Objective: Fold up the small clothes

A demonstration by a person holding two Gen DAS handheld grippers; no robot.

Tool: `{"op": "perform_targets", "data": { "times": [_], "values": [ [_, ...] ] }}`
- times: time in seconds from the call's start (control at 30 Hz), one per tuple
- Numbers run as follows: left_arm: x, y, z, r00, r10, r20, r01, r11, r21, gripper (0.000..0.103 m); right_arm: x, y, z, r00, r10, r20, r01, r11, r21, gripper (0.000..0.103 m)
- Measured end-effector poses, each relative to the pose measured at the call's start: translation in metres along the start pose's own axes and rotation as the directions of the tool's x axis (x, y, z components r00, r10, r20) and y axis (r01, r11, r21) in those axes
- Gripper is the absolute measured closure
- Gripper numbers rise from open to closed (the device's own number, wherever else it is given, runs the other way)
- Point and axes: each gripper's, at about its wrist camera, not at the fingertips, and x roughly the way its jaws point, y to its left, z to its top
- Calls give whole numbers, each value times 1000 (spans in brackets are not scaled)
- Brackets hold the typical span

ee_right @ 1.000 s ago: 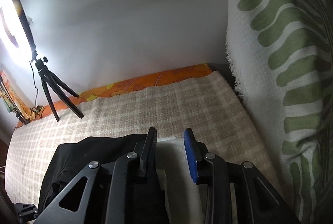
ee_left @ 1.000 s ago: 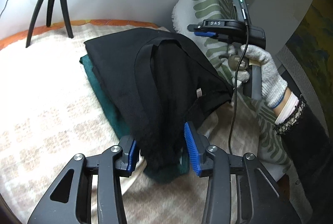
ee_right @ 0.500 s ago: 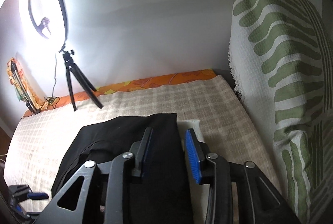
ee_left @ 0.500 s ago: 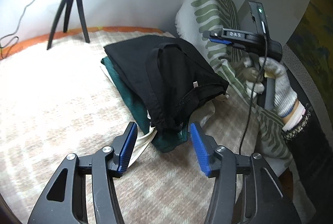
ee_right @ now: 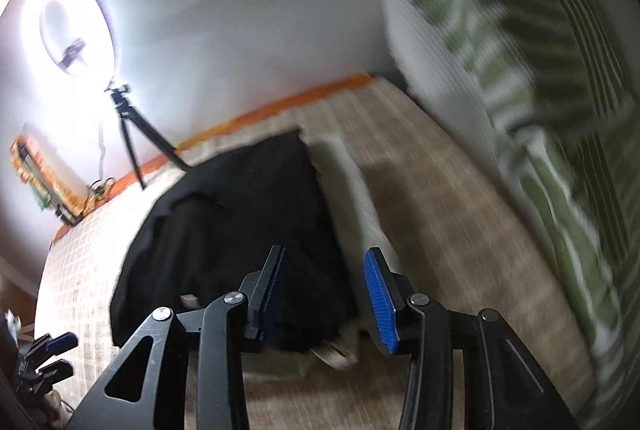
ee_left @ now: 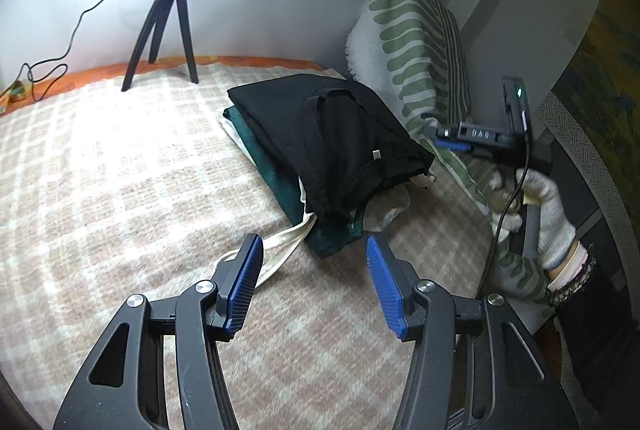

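Beside the green-patterned pillow (ee_left: 416,42), on the checked blanket (ee_left: 120,190), sits the stack of folded clothes: black garment (ee_left: 340,138) on top, dark green one (ee_left: 280,182) under it, cream piece at the bottom w/ a cream strap (ee_left: 280,250) trailing toward the near side.

Left gripper (ee_left: 316,282): jaws apart, nothing between them, hanging clear of the stack's near corner. Right gripper (ee_right: 324,290): jaws opening, no cloth pinched; black fabric lies below them, not in them. Its view is motion-blurred. Gloved right hand (ee_left: 536,214) holds it up by the pillow.

Risks: strap sticks out just ahead of the left jaws, so a low sweep could snag it and drag the pile askew. Black top layer's near edge looks loose and bulgy; a nudge may unfold it.

Vs. a sec ago: left jaws then flanked the black hem, now wider and backed off. Right jaws wider too, and pulled back from the stack. Ring light (ee_right: 76,22) now in frame.
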Motion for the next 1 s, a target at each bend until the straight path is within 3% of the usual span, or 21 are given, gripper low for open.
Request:
{"op": "perform_targets", "data": {
  "times": [0.13, 0.2, 0.23, 0.5, 0.6, 0.77, 1.0],
  "values": [
    [-10, 0, -4, 1000, 21, 12, -21, 1000, 7, 49, -2, -13, -18, 1000, -10, -10, 10, 998, 55, 59],
    [-16, -1, -6, 999, 36, 16, -36, 999, 17, 43, -7, -15, -26, 1000, -11, -6, 11, 997, 71, 59],
    [-20, -2, -8, 998, 55, 21, -56, 998, 24, 38, -11, -13, -32, 1000, -9, -3, 9, 997, 73, 59],
    [-55, -13, -24, 984, 155, 85, -164, 981, 108, 28, -43, 23, -54, 1000, -22, 22, 22, 999, 25, 57],
    [-72, -18, -30, 969, 205, 134, -225, 963, 149, 23, -58, 44, -62, 998, -37, 47, 37, 999, -4, 37],
    [-101, -24, -37, 951, 235, 200, -271, 947, 173, 19, -81, 81, -74, 994, -48, 98, 55, 996, -65, 28],
    [-119, -27, -44, 938, 268, 222, -306, 939, 158, 17, -105, 114, -88, 983, -56, 174, 74, 993, -95, 16]
  ]
}}
